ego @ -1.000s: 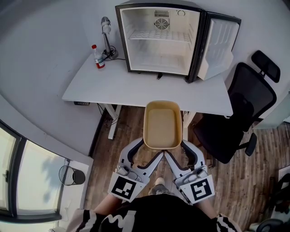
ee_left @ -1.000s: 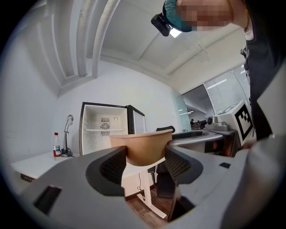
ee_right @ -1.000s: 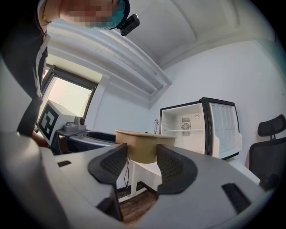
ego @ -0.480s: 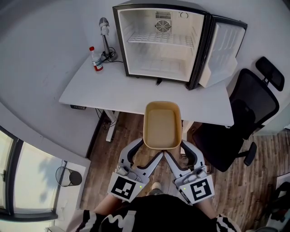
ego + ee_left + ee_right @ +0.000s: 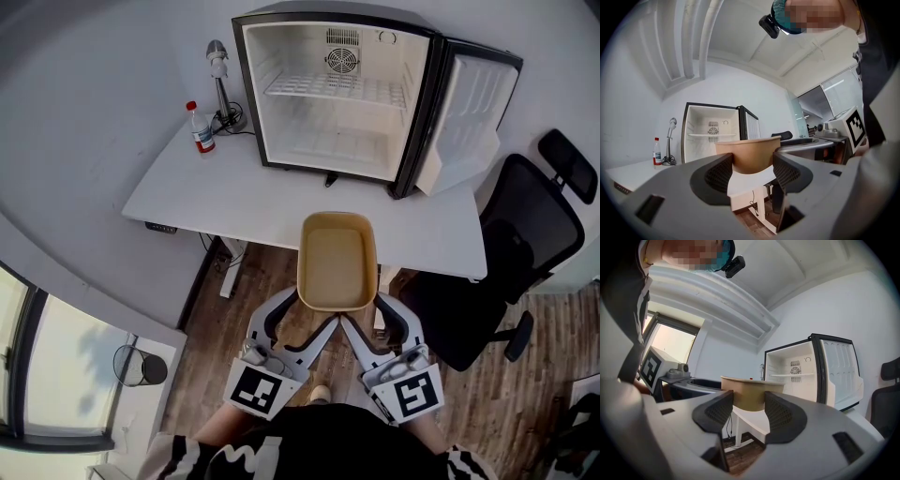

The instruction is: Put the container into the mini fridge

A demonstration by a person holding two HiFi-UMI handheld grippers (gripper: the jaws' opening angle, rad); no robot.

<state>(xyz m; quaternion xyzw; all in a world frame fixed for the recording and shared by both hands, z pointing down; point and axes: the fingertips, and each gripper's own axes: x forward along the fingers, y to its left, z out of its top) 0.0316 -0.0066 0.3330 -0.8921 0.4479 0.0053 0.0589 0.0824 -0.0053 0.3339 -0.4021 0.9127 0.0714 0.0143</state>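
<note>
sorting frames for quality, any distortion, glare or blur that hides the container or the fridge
Head view: fisheye bends the table edge, yet container and mini fridge are sharp and evenly lit; the window is washed out. Left gripper view: dark round vignette, near jaws soft, container clear. Right gripper view: same vignette, bright window at left, mini fridge readable.

Your head view looks steeply down; both gripper views look forward from low, all sharing the black open mini fridge.
</note>
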